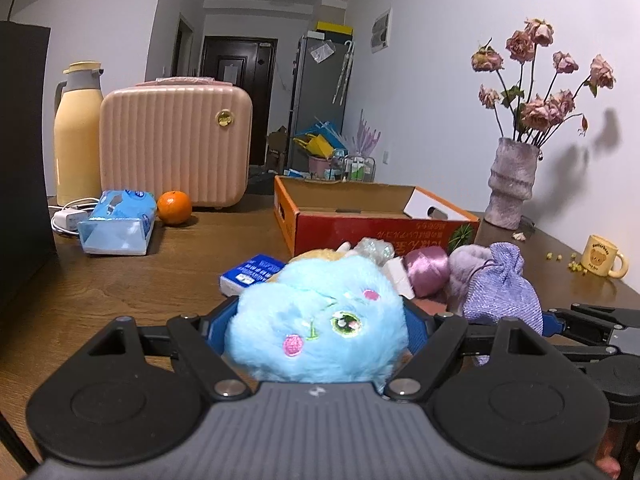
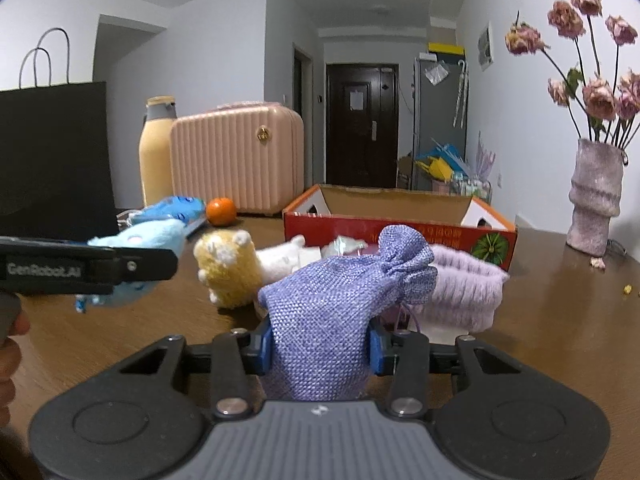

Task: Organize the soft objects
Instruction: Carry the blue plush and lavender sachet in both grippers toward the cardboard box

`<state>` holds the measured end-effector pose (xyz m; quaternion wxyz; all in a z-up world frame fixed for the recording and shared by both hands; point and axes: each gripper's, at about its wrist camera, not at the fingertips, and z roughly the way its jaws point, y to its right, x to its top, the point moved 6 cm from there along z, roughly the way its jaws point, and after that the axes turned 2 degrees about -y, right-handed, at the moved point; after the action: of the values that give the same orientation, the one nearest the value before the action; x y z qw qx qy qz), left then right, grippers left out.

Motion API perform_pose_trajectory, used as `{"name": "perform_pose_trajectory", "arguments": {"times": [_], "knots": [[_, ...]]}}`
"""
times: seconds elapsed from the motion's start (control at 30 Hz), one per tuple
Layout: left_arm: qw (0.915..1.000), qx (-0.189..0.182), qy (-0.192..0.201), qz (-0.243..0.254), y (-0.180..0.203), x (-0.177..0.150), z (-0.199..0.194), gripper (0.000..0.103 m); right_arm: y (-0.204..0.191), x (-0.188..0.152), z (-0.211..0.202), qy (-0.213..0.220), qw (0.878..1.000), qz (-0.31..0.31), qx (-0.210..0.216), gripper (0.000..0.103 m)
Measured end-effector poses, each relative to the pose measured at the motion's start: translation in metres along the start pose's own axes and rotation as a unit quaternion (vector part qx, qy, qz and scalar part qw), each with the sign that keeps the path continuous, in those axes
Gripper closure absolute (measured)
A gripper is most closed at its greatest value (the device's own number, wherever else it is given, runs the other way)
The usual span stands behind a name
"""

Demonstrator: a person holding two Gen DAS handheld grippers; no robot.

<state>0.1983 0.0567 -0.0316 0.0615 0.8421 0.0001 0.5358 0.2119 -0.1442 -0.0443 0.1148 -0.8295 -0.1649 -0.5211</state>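
Soft objects are mid-pickup: the left gripper (image 1: 320, 328) clasps the blue plush (image 1: 316, 332), and the right gripper (image 2: 320, 350), narrowly set, pinches the lilac pouch (image 2: 340, 312), seemingly just above the worktop (image 2: 560, 340). Next, probably, both must carry over the cardboard box (image 2: 400, 228) wall before letting go.

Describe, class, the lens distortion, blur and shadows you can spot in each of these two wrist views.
Left wrist view: fisheye bends the walls, corners vignette dark, and the dried flowers cast soft shadows on the wall. Right wrist view: same curved edges; the left gripper and blue plush look smeared, while the purple pouch stays sharp.
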Motion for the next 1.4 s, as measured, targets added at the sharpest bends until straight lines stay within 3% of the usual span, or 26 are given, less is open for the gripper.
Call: {"name": "perform_pose_trajectory", "arguments": {"times": [0.3, 0.7, 1.4], "knots": [[0.9996, -0.01, 0.025, -0.01, 0.021, 0.021, -0.009, 0.022, 0.011, 0.029, -0.026, 0.052, 0.999, -0.011, -0.008, 0.061], [0.9988, -0.01, 0.043, -0.022, 0.051, 0.05, 0.002, 0.022, 0.048, 0.056, -0.028, 0.084, 0.996, -0.012, -0.03, 0.061], [0.9977, 0.015, 0.052, -0.041, 0.085, 0.097, 0.068, 0.022, 0.118, 0.096, 0.025, 0.095, 0.994, 0.009, -0.055, 0.061]]}}
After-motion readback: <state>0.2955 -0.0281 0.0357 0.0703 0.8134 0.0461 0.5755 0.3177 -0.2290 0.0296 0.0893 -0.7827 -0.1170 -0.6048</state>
